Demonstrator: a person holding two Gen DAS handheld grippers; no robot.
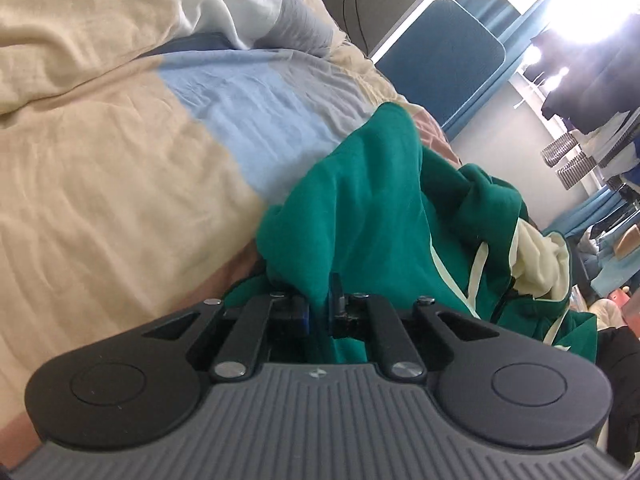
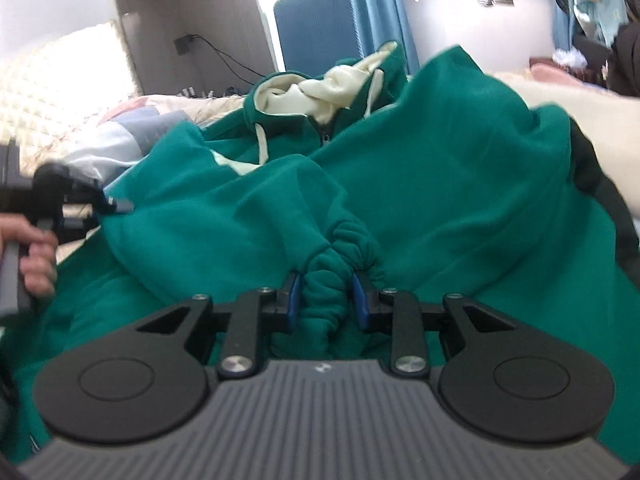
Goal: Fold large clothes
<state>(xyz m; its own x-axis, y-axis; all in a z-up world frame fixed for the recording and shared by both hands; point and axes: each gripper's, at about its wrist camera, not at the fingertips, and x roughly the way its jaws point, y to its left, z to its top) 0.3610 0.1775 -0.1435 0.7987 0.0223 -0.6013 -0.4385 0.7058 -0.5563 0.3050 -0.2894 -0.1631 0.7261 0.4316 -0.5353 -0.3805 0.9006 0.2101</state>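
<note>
**A:** Start with your left wrist view. What is the left gripper (image 1: pixel 320 304) doing?

**B:** My jaws are pressed nearly together on a thin fold of the green hoodie (image 1: pixel 372 216). I pinch one layer at its edge because, as I judge it, a single layer lifts clean and lets me spread the body flat. The hoodie lies crumpled on the bed (image 1: pixel 100 200), toward the edge nearest me, with the blue stripe of the bedcover (image 1: pixel 248 120) bare beyond it.

**A:** And which way does it point there?

**B:** The cream-lined hood (image 1: pixel 540 264) sits off to the right of my grip, so the garment's length runs across this view, hood end right. It is bunched, so the axis is only rough.

**A:** Now the right wrist view.

**B:** My right gripper (image 2: pixel 326 300) is partly closed on a thick gathered bunch of green fabric, the blue pads (image 2: pixel 294 300) squeezing it from both sides. It looks like a ribbed cuff or hem, though I cannot say which. I'd guess a thick end like that gives a firm hold for pulling the cloth taut.

**A:** Where is the hood from here?

**B:** Far from me, up the bed, with a white drawstring (image 2: pixel 262 144) hanging toward my grip. So here the long axis runs away from me, hood end farthest. The other gripper (image 2: pixel 116 204), held by a hand (image 2: pixel 34 256), bites the hoodie's left edge.
</note>
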